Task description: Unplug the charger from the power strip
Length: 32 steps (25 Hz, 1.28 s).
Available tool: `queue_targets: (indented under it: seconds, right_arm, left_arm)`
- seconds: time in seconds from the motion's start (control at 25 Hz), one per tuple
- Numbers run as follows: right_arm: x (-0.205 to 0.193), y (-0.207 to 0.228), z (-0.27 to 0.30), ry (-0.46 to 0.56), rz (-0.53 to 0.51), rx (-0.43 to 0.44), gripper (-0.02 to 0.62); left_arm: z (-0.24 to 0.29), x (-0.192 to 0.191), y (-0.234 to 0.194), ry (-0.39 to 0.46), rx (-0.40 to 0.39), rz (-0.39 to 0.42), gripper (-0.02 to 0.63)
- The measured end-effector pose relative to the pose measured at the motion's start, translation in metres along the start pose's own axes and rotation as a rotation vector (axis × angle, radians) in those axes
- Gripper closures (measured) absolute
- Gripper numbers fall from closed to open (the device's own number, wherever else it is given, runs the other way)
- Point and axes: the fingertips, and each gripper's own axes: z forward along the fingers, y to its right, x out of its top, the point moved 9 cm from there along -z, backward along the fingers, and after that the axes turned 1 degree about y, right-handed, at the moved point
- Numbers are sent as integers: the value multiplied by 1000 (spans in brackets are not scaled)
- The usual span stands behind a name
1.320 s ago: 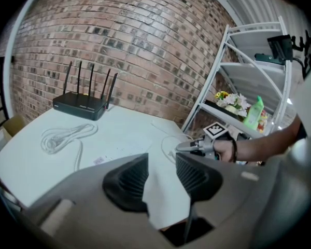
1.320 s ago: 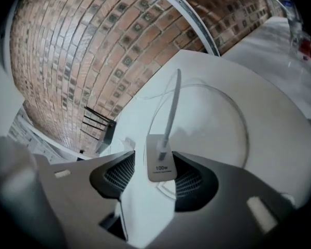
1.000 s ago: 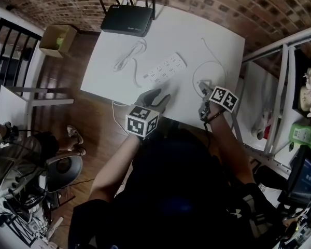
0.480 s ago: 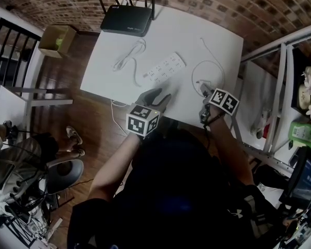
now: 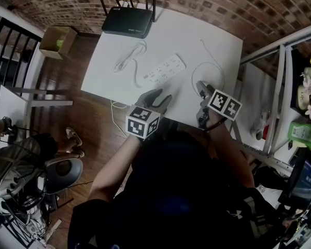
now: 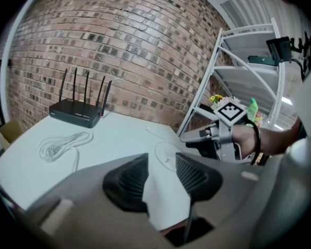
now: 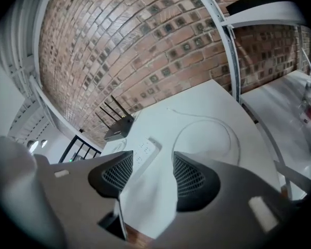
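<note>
Head view: near the power strip (image 5: 165,69), the left gripper (image 5: 156,97) is open and empty; the right gripper (image 5: 202,87), jaws just closing a bit, holds nothing.

The white surface (image 5: 106,79) holds a white power strip (image 5: 166,69), a white coiled cord (image 5: 125,58) and a black router (image 5: 127,21). Behind is a mottled red-brown brick wall (image 6: 119,40). The left tongs (image 6: 163,176) and right tongs (image 7: 153,173) are grey with black ribbed pads. Their marker cubes (image 5: 143,122) are checked black and white.

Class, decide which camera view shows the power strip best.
Head view: the whole power strip lies unobstructed. The right gripper view shows only part of it; the left gripper view doesn't show it.
</note>
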Motion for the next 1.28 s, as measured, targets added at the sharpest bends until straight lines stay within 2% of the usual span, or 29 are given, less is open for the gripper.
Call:
queue_targets:
  seconds: [0.08,0.16,0.24,0.4,0.52,0.64,0.76,0.92,1.28]
  right_arm:
    - [4,-16,-5,16,-37,68,383]
    - [7,-33,-11,34,-75,163,490]
    - [8,-48,-18,48,-127,223,533]
    - [9,-75,-32,88,-268,304,553]
    - [12,-96,-48,165,-413,354,575]
    - [12,-114,-64,246,-540,399,577]
    - [10,-126,-75,297,-623,434,577]
    - [7,-134,-83,341,-694,451,578]
    - [8,-135,-85,361,-721,455,578]
  left_arm:
    - [-3,4,2,17,4,9,440]
    - [-7,9,4,45,15,21,445]
    - [-12,15,6,73,22,28,460]
    - [-23,28,13,123,21,36,465]
    - [-33,39,21,167,17,57,471]
    - [-41,49,30,205,10,93,471]
    - [-46,55,39,232,16,149,472]
    - [-49,57,44,266,26,231,472]
    - [-51,57,49,266,24,250,472]
